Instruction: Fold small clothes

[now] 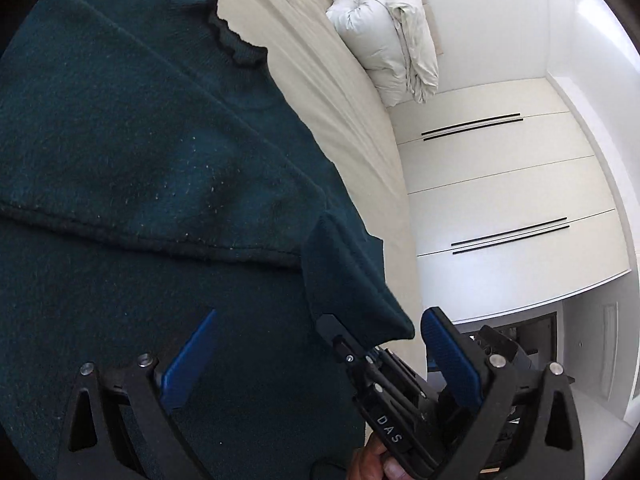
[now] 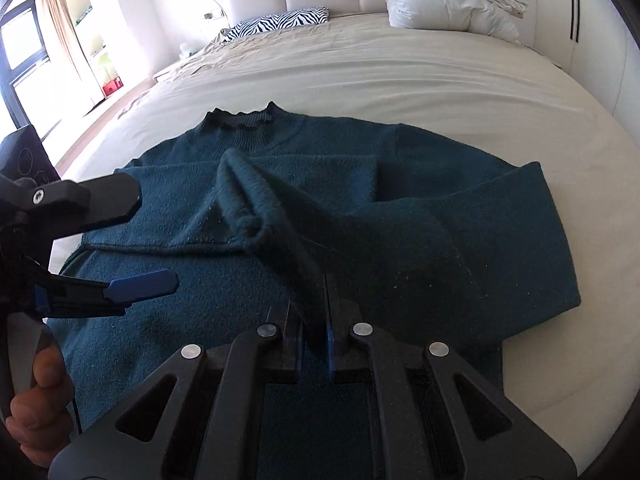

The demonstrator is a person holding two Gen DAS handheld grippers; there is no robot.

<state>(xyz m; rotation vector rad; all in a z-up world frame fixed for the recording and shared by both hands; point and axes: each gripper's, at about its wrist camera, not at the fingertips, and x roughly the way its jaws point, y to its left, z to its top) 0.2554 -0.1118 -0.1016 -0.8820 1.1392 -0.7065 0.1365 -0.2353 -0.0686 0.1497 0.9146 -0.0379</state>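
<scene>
Teal knit sweater [image 2: 360, 248] lies spread on the cream bed [image 2: 400, 80], one sleeve cuff pinched and lifted by the right gripper [image 2: 316, 340].

Right gripper's blue pads are clenched on the sleeve fabric, which rises in a ridge toward the ruffled collar [image 2: 240, 120]. Left gripper [image 1: 316, 348] hovers over the sweater's lower body with its fingers spread wide, grasping nothing; from the right wrist view it enters at the left edge, a bare hand [image 2: 36, 412] on its handle. Sweater's hem is cut off behind the gripper bodies. Folded white duvet [image 2: 452, 0] and a zebra-print pillow [image 2: 280, 22] sit near the headboard.
</scene>
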